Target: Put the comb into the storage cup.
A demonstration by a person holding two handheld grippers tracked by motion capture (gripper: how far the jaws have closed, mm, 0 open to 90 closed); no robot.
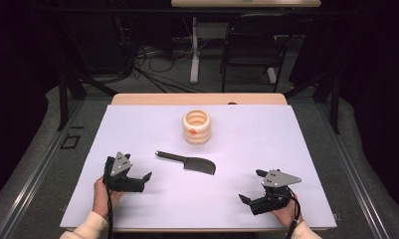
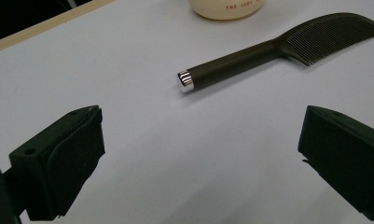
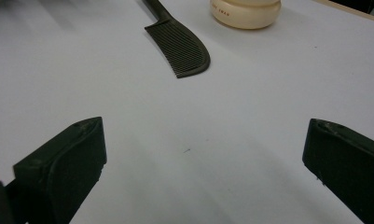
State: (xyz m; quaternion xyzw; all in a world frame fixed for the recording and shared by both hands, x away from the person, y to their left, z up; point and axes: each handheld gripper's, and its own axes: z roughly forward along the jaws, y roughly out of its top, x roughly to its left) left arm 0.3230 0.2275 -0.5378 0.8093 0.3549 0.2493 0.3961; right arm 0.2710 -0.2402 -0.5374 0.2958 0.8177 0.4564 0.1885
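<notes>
Dark plastic comb (image 1: 187,163) with a chrome-capped handle lies flat mid-counter (image 1: 137,119), beyond both empty, wide-apart tongs, left (image 1: 137,180) and right (image 1: 251,194), and its thinness risks a slipping pinch that skids it toward the ribbed cream pot (image 1: 196,126).

The cream ribbed container (image 2: 227,8), ahead of the left hand-held gripper (image 2: 198,154) past the comb, bears small capitals reading "THE JUDY", cut off. In the right gripper view its lettering is too blurred to read.
</notes>
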